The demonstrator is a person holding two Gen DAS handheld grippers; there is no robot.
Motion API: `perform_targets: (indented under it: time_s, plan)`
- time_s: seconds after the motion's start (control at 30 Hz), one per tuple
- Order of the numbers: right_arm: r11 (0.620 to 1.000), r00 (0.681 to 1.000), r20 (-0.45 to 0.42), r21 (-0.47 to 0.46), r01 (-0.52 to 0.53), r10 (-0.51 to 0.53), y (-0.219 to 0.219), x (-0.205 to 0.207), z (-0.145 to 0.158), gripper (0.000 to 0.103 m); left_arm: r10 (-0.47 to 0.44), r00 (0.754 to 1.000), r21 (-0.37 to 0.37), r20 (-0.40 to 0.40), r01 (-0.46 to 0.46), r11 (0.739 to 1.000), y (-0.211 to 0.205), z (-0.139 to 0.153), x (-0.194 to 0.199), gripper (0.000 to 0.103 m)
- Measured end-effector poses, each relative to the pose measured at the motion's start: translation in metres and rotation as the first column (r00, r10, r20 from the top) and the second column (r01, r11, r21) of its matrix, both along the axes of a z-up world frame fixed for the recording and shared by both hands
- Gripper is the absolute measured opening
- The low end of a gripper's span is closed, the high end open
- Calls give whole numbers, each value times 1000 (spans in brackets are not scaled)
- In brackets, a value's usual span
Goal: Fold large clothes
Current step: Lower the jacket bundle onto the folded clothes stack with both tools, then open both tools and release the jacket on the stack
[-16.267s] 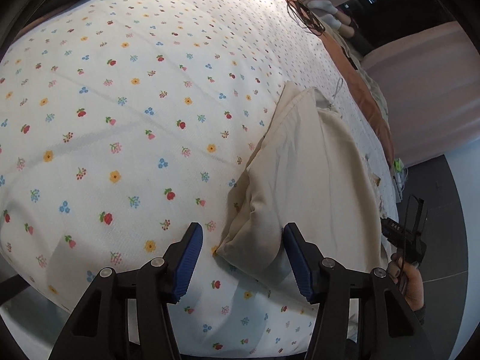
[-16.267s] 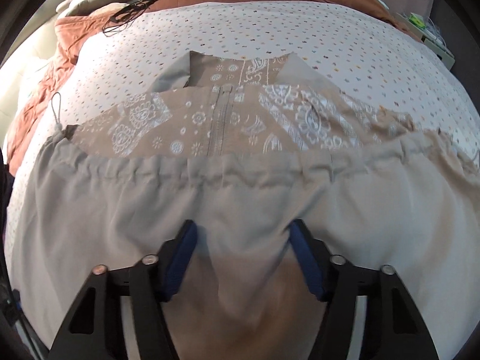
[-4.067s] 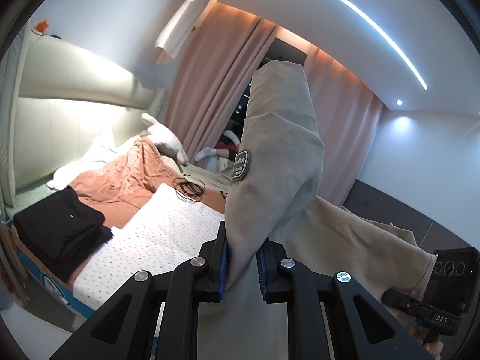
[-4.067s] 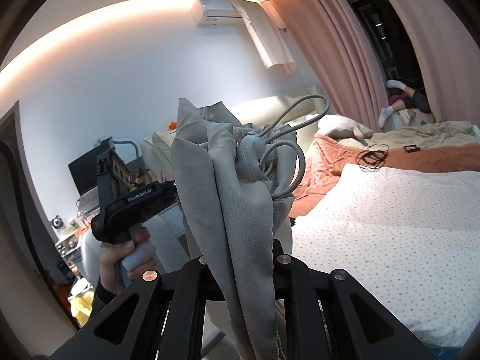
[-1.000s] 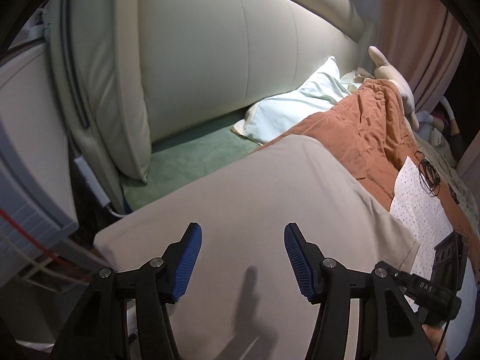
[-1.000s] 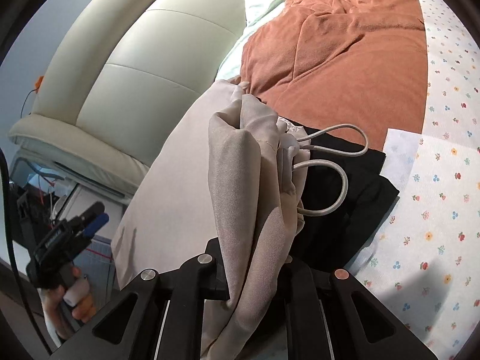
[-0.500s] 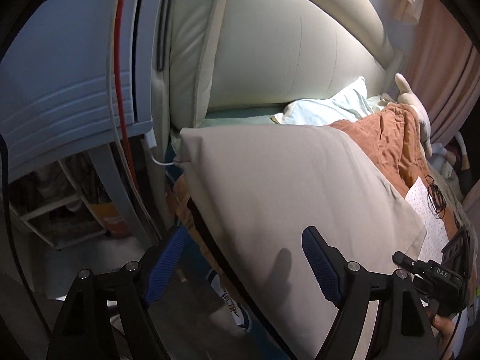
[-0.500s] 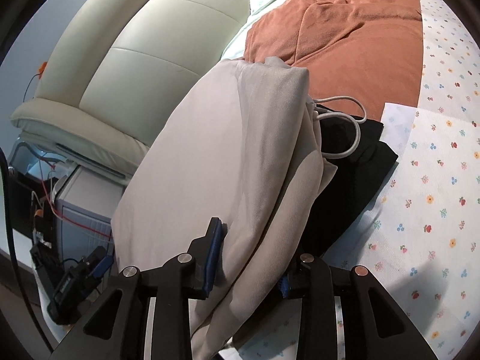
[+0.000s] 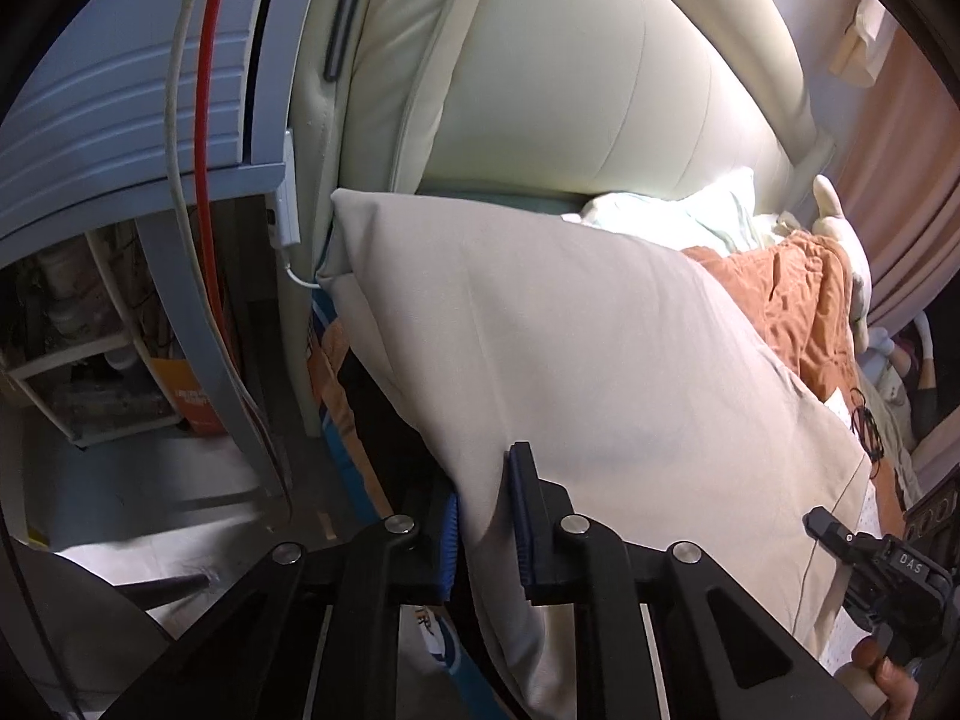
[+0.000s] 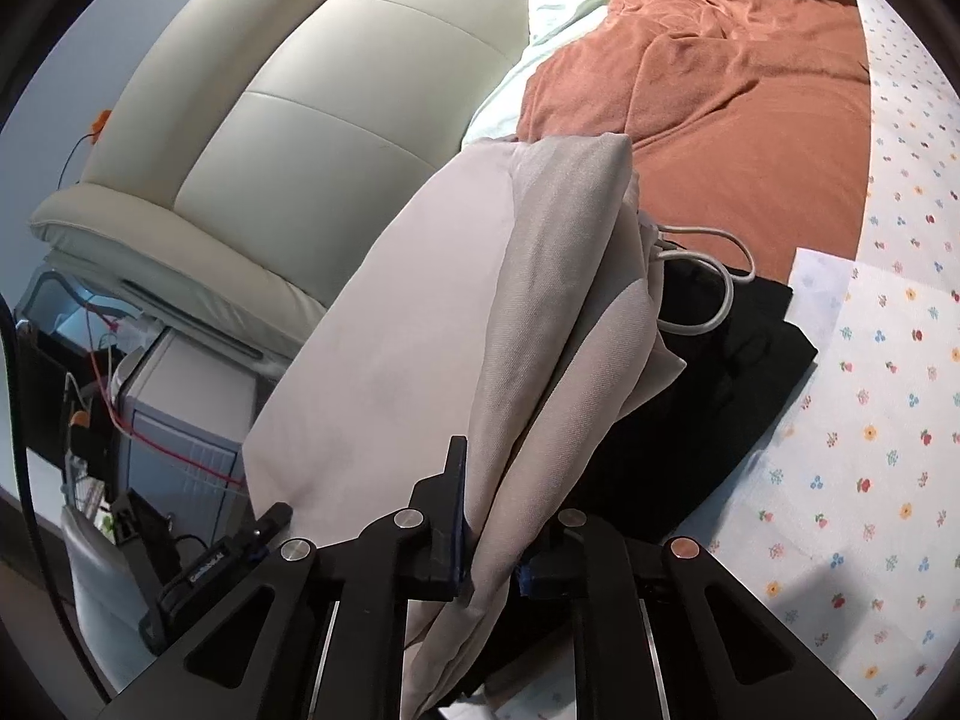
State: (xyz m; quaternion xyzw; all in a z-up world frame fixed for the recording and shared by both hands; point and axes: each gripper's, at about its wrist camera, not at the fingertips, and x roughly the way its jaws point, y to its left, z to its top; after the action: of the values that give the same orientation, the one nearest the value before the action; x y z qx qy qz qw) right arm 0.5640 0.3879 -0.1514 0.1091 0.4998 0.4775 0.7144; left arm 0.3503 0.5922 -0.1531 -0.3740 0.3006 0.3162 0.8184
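Bed [image 10: 900, 420]: beige garment [image 10: 420, 330] pinched by both hand-held grippers

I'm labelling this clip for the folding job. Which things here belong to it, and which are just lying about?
Part of the job:
- beige garment, folded
- left gripper, jaws shut on it
- right gripper, jaws shut on it
- black clothes under it

Lying about:
- orange blanket
- floral sheet
- headboard
- red cable
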Motion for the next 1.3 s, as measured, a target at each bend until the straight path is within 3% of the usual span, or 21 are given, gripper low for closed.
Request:
perform_targets:
  time_s: [0.23,0.4,0.43,0.53,0.6,0.83,0.93,1.1,1.23,1.3]
  plan:
    - [1000,1000,0,-12,-11,11,21,2,-1,13,32,999,-8,-22,-32,999,7,-13,1,15]
    - [997,1000,4,-81,-16,16,13,5,-23,13,20,999,12,-46,-19,1000,-6,-11,2,27]
    - [996,1000,-15,-91,-4,2,9,8,-27,17,20,998,13,-53,-19,1000,-9,-10,2,29]
    - [985,999,12,-169,47,-45,-1,10,-27,44,6,999,-4,-48,-6,1000,-16,-8,0,42]
    - [983,998,50,-180,42,-33,-7,6,-20,47,-10,999,-7,-33,10,1000,-20,-6,-3,54]
    - [982,996,86,-188,26,-10,-33,-6,8,49,-34,999,14,0,34,999,-44,14,-12,71]
    - [983,994,100,-178,48,-31,-49,-9,25,60,-44,999,33,16,44,999,-56,28,-16,77]
    - [983,991,127,-170,66,-45,-77,-18,50,63,-57,997,63,42,54,997,-79,51,-25,83]
    - [982,984,175,-173,74,-43,-100,-33,71,81,-71,995,100,66,64,993,-100,70,-31,91]
    - [984,981,189,-163,73,-41,-113,-39,81,86,-83,993,123,82,72,990,-111,78,-35,93]
